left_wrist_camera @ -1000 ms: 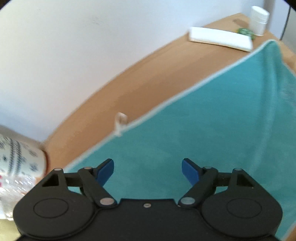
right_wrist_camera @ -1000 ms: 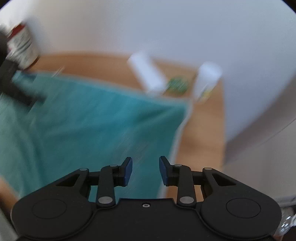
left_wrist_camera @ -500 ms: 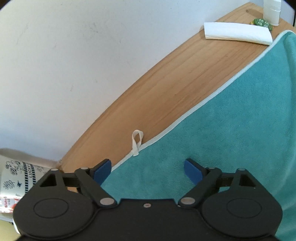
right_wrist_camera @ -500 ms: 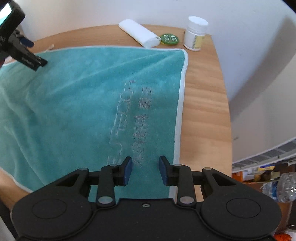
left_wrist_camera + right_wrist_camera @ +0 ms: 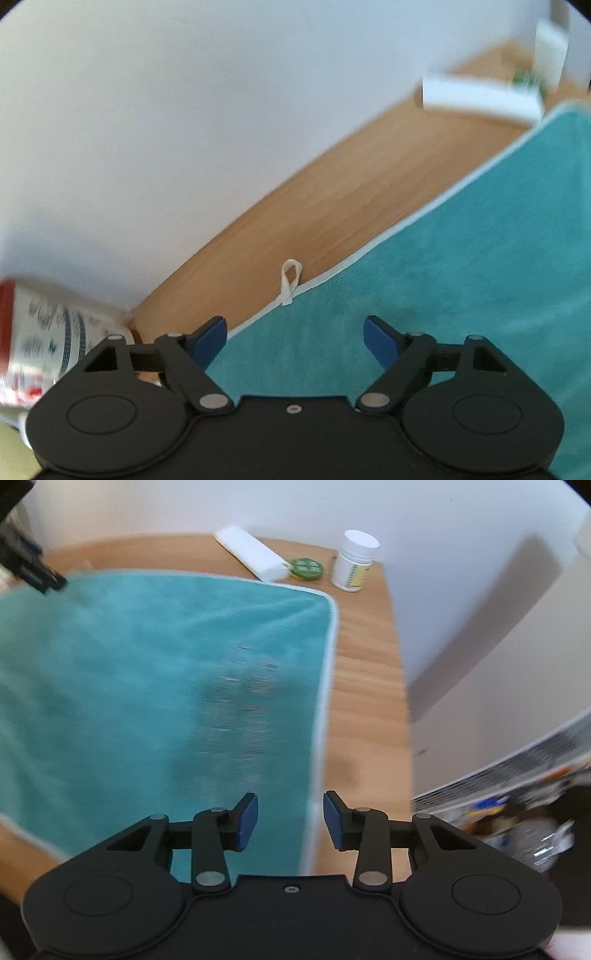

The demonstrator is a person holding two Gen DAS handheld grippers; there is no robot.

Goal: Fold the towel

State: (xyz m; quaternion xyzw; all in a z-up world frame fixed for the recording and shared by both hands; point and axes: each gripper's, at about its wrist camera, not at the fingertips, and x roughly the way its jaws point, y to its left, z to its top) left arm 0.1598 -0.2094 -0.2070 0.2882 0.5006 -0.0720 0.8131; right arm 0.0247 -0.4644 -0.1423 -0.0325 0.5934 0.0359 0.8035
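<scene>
Towel (image 5: 155,686), teal with a pale hem, lies spread flat on the wooden bench (image 5: 365,686), and we hold both tools above it. Our left tool (image 5: 294,334) has its blue pads (image 5: 210,338) spread wide with nothing between them; it hangs over the towel's far hem, near the left end. Just ahead of it a small white hanging loop (image 5: 290,280) sticks out from the hem onto bare wood. Our right tool (image 5: 290,821) has its pads (image 5: 247,821) parted to a moderate gap, also empty, and it sits over the towel's right hem, with the left pad above the cloth and the right pad above bare bench. We cannot tell whether either tool touches the towel.

Farther out, faint lettering (image 5: 240,716) shows on the cloth ahead of the right tool, too blurred to read. Beyond the towel's far right corner a folded white cloth (image 5: 251,555) rests on the bench, its near end at the corner; a round green tin (image 5: 306,568) lies just beside it, and a white pill bottle (image 5: 354,563) stands upright next to the tin. At the left edge of the left view a printed can (image 5: 48,339) with a red rim lies blurred. A white wall (image 5: 184,110) runs behind the bench. Clutter beyond the bench's right edge is too smeared to name.
</scene>
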